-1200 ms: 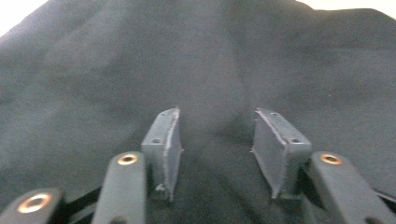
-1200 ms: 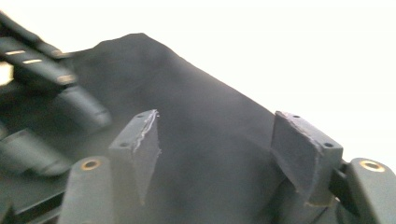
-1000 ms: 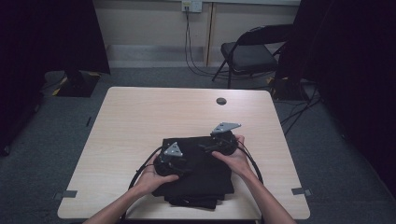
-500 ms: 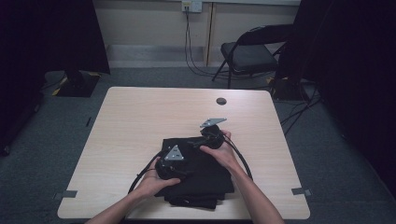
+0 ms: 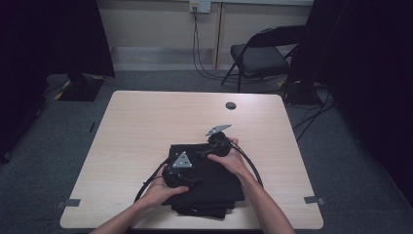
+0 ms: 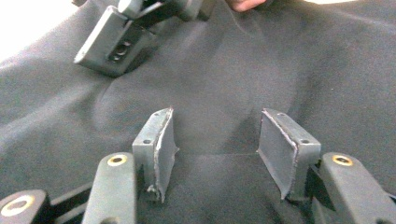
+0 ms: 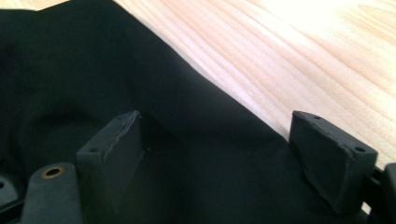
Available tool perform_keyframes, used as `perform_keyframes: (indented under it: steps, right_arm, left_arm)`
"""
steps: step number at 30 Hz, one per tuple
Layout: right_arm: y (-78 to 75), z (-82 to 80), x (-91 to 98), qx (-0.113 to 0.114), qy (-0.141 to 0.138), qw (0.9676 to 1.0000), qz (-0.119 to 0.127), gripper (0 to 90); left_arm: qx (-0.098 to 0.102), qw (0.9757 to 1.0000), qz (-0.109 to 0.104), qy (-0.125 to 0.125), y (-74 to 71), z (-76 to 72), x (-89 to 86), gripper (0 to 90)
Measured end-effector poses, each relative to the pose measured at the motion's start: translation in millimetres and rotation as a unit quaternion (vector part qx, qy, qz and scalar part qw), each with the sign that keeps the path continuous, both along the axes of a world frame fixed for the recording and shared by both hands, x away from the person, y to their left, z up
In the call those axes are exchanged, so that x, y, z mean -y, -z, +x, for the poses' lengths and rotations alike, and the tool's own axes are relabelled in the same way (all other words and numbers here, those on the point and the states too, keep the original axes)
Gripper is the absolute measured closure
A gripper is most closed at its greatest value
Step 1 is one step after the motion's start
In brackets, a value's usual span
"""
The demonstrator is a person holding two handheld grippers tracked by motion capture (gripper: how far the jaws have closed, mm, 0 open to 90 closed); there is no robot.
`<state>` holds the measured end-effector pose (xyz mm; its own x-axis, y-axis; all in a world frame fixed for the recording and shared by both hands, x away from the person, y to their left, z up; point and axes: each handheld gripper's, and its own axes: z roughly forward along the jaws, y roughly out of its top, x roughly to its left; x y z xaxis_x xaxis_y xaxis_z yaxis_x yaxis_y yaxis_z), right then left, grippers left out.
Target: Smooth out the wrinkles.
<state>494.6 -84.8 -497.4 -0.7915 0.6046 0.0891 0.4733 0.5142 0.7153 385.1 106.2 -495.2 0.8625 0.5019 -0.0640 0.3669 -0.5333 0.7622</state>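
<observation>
Right gripper [image 7: 215, 154] jaws just opened wide, straddling far edge of black cloth [image 5: 204, 180] w/ nothing pinched, left gripper [image 6: 215, 149] spread too, pads resting on cloth, which lies folded at near-center of table [image 5: 146, 122].

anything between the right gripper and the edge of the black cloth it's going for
Nothing visible. The right gripper sits open right over the far edge of the folded black cloth, its jaws having just opened, with bare table beyond. The left gripper, also open, rests on the cloth nearer the person, clear of that edge.
</observation>
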Motion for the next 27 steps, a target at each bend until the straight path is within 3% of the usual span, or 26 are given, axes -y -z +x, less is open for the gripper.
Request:
perform_keyframes:
  steps: [7, 8, 9, 10, 17, 18, 22, 27]
  right_arm:
    - [-0.3, -5.6, 3.6, 0.006, -0.025, 0.9997, -0.006, 24.7]
    - [-0.9, -7.3, 6.3, 0.002, -0.029, 0.9996, 0.002, 32.0]
    - [-0.9, -7.3, 6.3, 0.002, -0.029, 0.9996, 0.002, 32.0]
    - [-0.9, -8.7, 8.3, 0.0, -0.036, 0.9993, 0.012, 38.7]
    - [-0.6, -12.6, 14.4, -0.014, -0.044, 0.9984, 0.032, 51.6]
    - [-0.8, -11.9, 17.3, -0.028, -0.049, 0.9973, 0.047, 59.4]
    - [-1.5, -11.5, 22.3, -0.041, -0.056, 0.9951, 0.07, 67.1]
    - [-4.3, -13.0, 20.4, -0.045, -0.079, 0.9936, 0.067, 72.0]
  left_arm:
    - [0.001, 1.0, -0.003, -0.001, 0.7, -0.5, -0.7, 45.3]
    - [0.003, 1.0, -0.007, -0.001, 1.6, -0.6, -1.1, 45.3]
    - [0.003, 1.0, -0.007, -0.001, 1.6, -0.6, -1.1, 45.3]
    - [0.003, 0.9999, -0.011, -0.002, 2.3, -0.7, -2.0, 45.3]
    - [0.007, 0.9999, -0.015, -0.002, 3.3, -2.1, -2.5, 45.4]
    - [0.008, 0.9998, -0.018, -0.004, 4.1, -2.6, -2.5, 45.4]
    - [0.011, 0.9997, -0.018, -0.006, 4.6, -4.1, -1.9, 45.4]
    - [0.011, 0.9997, -0.021, -0.009, 5.1, -4.9, -2.1, 45.4]
